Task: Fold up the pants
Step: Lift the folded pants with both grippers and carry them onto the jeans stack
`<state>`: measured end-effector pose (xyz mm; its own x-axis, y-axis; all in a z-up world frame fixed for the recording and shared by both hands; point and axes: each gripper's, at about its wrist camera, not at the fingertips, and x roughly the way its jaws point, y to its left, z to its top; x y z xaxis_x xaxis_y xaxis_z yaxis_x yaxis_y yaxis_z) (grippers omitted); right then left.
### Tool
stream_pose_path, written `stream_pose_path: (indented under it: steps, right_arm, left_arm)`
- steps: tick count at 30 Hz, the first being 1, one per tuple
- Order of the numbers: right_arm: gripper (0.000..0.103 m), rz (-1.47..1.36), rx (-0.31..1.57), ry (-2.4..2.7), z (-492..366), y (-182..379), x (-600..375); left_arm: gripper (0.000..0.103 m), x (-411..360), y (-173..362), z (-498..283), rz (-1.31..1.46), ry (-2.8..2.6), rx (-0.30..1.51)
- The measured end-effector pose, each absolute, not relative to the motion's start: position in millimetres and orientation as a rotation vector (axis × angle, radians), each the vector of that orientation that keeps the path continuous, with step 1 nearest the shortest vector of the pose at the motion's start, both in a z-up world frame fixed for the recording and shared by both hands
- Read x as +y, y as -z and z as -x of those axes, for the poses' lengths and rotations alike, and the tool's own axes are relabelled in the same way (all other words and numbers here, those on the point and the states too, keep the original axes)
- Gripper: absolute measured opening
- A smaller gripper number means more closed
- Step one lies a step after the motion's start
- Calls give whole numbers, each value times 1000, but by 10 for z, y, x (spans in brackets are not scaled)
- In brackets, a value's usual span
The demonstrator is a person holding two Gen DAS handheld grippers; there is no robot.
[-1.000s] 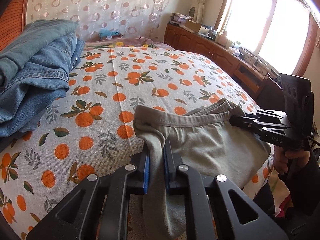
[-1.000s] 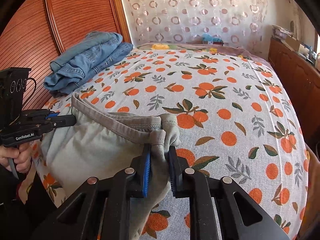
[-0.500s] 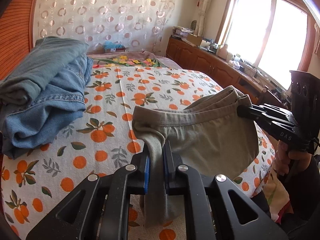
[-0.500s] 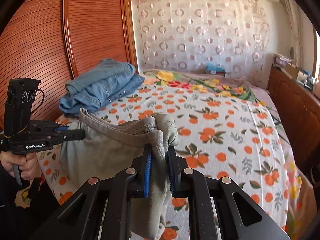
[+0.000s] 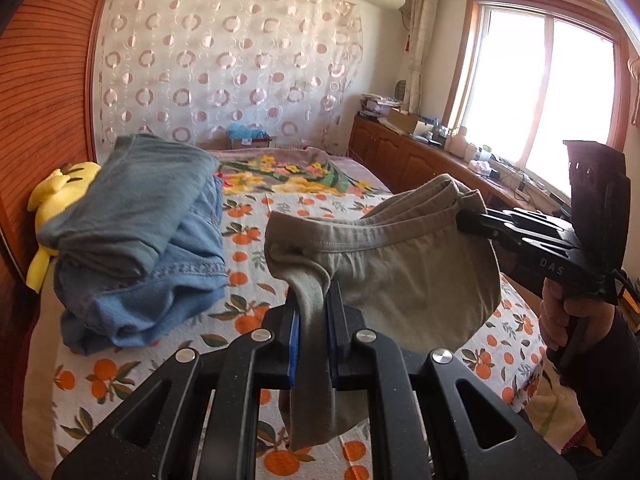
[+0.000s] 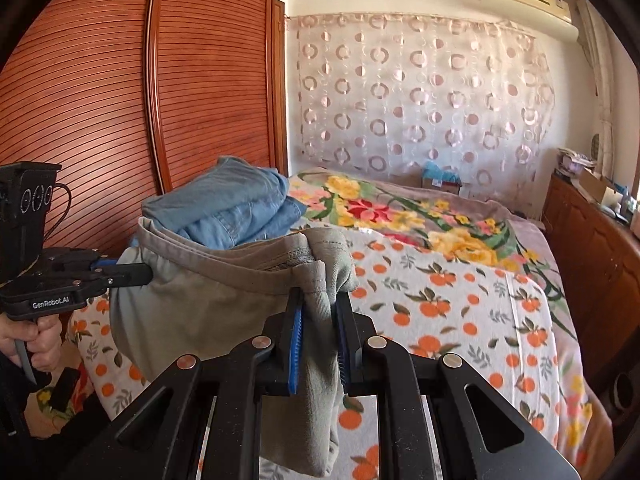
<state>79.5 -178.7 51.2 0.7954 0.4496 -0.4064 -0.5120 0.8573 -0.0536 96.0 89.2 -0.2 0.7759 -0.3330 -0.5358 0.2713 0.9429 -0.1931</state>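
The left gripper point(image 5: 312, 320) is clamped on one end of the waistband of the grey-green pants point(image 5: 400, 280). The right gripper point(image 6: 318, 320) pinches the other end, where the band is bunched into several layers. The pants hang in the air between the two, above the near edge of the bed point(image 5: 248, 248), the waistband stretched level and the rest of the cloth drooping below and out of sight under the grippers.

Judged from this, the folding has hardly started or sits at an early stage: the garment is lifted and spread by its waist, perhaps already doubled lengthwise, going by the layered band at the right gripper, though I cannot be sure. It has not been laid down, and the crosswise folds and final placing remain.

Counted: two grippers, one pair of grey-green pants in hand, one stack of folded blue jeans point(image 5: 132, 240) on the left side of the bed, its number of pairs unclear, and one yellow plush toy point(image 5: 52, 200) beyond it by the wooden headboard point(image 6: 120, 120).
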Motion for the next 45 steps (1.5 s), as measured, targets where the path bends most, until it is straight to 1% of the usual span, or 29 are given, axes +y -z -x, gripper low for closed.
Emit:
stream_pose_path:
  steps: [9, 16, 23, 38, 45]
  right_arm:
    - [15, 182, 342, -564, -1133, -674, -1556]
    - [15, 203, 340, -602, -1534, -735, -1396]
    - [15, 250, 338, -643, -2023, -959, -1176]
    - [15, 391, 369, -753, -3241, -1076, -236]
    - [15, 427, 391, -836, -3560, -996, 105]
  left_arm:
    - [12, 1166, -157, -1017, 112, 278, 542]
    - [12, 1355, -264, -1165, 121, 229, 519]
    - [12, 1567, -410, -1349, 134, 180, 500]
    - [12, 2038, -297, -1634, 181, 67, 548]
    - [12, 2233, -208, -1655, 229, 35, 572]
